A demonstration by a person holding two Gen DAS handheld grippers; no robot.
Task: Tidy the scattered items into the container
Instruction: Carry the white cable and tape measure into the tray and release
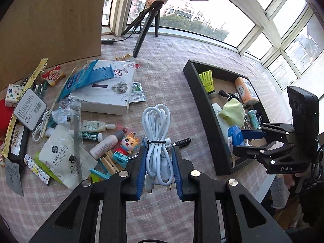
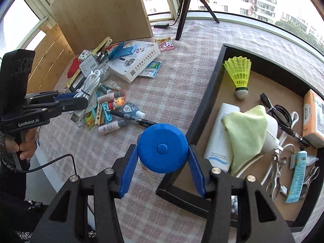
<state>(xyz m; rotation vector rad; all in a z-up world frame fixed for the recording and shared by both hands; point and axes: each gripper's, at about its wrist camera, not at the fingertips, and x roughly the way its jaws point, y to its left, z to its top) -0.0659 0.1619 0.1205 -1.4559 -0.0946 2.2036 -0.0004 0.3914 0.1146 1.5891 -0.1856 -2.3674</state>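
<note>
Closed on the blue tape measure (image 2: 162, 147), the right gripper (image 2: 162, 162) hangs just at the black tray (image 2: 204, 93) near-left wall, nearer than the left gripper (image 1: 159, 168) clamping the white cable bundle (image 1: 157, 141).

"Coffee mate" on a sachet (image 1: 53, 77), "MENTHOLATUM" on a tube (image 1: 90, 136), "GenRobot.AI" on the left gripper (image 2: 79, 99).

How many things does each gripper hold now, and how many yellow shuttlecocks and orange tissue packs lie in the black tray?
White cable bundle in the left gripper: 1
Blue tape measure in the right gripper: 1
Yellow shuttlecock in the black tray: 1
Orange tissue pack in the tray: 1
Total: 4
</note>
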